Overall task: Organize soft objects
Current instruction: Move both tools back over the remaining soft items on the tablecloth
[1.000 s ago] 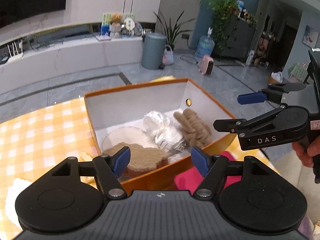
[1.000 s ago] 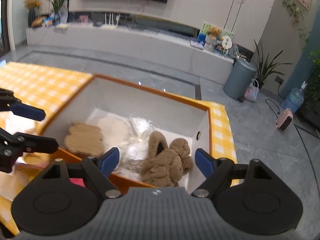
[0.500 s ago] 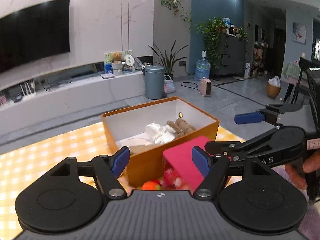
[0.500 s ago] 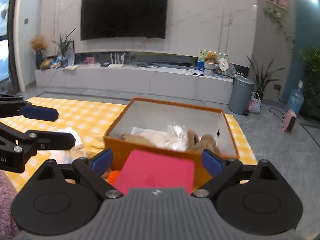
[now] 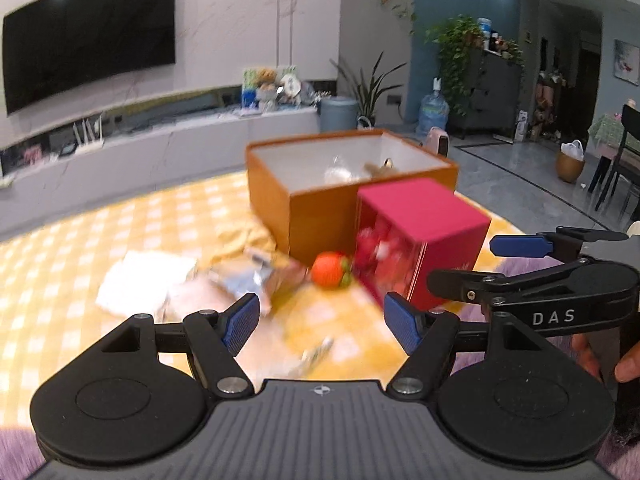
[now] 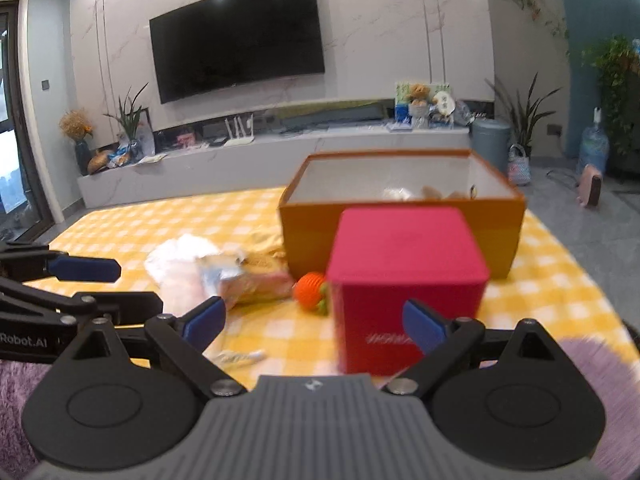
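**Two sets of tongs stand empty over the leftover pile**

Two sets of tongs, the left tongs (image 5: 320, 318) and the right tongs (image 6: 316, 322), hover spread wide and empty above the yellow checked table (image 6: 160, 220); the right pair's jaws have just been opening, with nothing between them. Several soft items already lie inside the orange box (image 6: 400, 216), which sits open-topped, evidently as the collecting bin. Still outside it, just beside its near wall, lie a white cloth (image 6: 180, 256), a crinkled packet (image 6: 248, 280) and an orange strawberry toy (image 6: 310, 291), the toy touching a pink box (image 6: 404, 280) tipped on its side. Both tongs point towards this pile, probably for the next pick.
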`<state>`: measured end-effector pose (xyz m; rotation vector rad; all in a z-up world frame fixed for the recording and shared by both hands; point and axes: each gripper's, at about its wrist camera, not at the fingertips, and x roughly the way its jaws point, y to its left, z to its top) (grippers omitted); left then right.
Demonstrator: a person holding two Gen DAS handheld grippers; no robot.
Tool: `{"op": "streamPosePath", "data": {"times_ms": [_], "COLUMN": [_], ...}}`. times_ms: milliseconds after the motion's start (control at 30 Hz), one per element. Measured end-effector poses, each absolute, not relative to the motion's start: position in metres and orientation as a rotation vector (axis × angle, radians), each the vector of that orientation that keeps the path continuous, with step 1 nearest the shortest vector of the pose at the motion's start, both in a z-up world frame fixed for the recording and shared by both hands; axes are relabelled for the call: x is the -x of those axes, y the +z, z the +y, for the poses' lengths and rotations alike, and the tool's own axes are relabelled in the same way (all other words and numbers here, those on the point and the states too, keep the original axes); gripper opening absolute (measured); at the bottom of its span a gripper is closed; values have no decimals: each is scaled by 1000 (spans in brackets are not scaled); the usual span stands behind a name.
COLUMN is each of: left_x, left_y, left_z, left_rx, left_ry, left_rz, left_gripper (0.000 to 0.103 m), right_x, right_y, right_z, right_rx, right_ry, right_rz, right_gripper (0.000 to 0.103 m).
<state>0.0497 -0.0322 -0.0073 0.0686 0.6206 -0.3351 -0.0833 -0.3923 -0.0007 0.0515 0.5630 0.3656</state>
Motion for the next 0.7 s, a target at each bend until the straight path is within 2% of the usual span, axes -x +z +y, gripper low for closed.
{"op": "streamPosePath", "data": {"times_ms": [267, 567, 700], "left_x": [-36, -38, -42], "left_y": [-38, -51, -53], "left_z": [0, 29, 33], "left_rx": [4, 151, 168], "left_ry": [-292, -258, -235], "left_rz": [715, 771, 805], "left_gripper": [83, 83, 79], "right_x": [84, 75, 71], "right_y": [-21, -32, -35], "right_z": [-359, -342, -329], "right_rx": [101, 135, 156], "right_ry": [388, 419, 453], "right_rz": [614, 667, 671], "right_gripper": [94, 91, 83]}}
